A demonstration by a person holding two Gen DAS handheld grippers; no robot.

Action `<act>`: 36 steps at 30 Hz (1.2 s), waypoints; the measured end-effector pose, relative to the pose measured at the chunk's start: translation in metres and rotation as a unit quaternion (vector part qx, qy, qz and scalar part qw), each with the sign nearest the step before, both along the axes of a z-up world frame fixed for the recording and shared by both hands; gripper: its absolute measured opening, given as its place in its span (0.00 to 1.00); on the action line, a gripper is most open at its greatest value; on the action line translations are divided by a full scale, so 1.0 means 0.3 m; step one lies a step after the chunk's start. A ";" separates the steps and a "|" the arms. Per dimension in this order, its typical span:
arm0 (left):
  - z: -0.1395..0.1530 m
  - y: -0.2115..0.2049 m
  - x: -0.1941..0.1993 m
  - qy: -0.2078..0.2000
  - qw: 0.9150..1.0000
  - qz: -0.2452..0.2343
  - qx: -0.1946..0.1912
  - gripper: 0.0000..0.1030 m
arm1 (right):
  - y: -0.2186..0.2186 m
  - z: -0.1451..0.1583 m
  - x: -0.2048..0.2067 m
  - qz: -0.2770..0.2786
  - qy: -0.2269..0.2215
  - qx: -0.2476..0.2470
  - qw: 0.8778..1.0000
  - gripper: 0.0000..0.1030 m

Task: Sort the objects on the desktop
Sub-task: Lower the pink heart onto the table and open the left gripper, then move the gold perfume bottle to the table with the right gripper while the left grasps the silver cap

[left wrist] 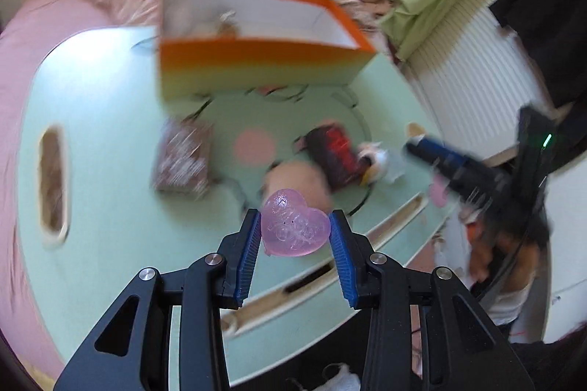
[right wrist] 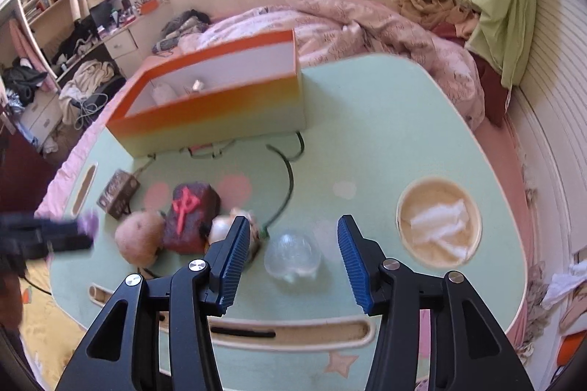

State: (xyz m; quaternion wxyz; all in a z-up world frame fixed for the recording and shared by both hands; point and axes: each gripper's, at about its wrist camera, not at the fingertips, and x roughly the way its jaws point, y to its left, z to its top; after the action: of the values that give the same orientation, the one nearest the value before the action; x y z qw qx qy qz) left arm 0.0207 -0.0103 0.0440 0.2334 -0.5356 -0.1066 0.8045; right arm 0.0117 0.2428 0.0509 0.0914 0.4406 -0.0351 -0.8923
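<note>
Pink and translucent, the heart (left wrist: 294,225) sits clamped between the blue pads (left wrist: 250,246) of the left gripper (left wrist: 295,230), held above the green table (left wrist: 110,207). In the right wrist view the same gripper appears blurred at the left edge with a purple-pink bit at its tip.

The right gripper (right wrist: 293,236) is wide open and holds nothing; a clear dome (right wrist: 292,256) lies on the table (right wrist: 367,134) between its fingers.

An orange box (right wrist: 216,108), open at the top with white inner walls, stands at the table's far side, with two small pale items inside. Nearer lie a small brown patterned box (right wrist: 118,194), a dark block (right wrist: 190,216) bearing a red character, a round tan object (right wrist: 139,240) just beside the block, and a pale figure (right wrist: 223,231) partly hidden behind the right gripper's left finger. A round recess (right wrist: 438,224) in the table holds a white crumpled cloth (right wrist: 440,220). A dark cord (right wrist: 288,170) curves across the tabletop. Behind is a bed with a pink quilt (right wrist: 367,24).
</note>
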 end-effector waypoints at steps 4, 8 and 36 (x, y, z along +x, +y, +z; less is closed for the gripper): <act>-0.042 -0.023 0.039 0.016 0.999 0.035 -0.024 0.38 | -0.050 0.085 -0.081 0.035 0.014 -0.041 0.998 0.48; -0.083 -0.005 0.037 0.027 0.998 0.038 -0.047 0.39 | -0.157 0.155 -0.214 0.077 0.019 -0.059 0.995 0.48; 0.012 -0.224 0.065 0.143 0.982 0.118 -0.031 0.65 | -0.515 -0.128 -0.695 0.099 -0.155 0.030 0.983 0.16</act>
State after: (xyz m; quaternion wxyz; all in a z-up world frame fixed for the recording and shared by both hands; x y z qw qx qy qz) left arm 0.0402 -0.0774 0.0475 0.1330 -0.4055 -0.1095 0.8977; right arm -0.1967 0.0882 0.0125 0.1597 0.5771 0.0214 -0.8006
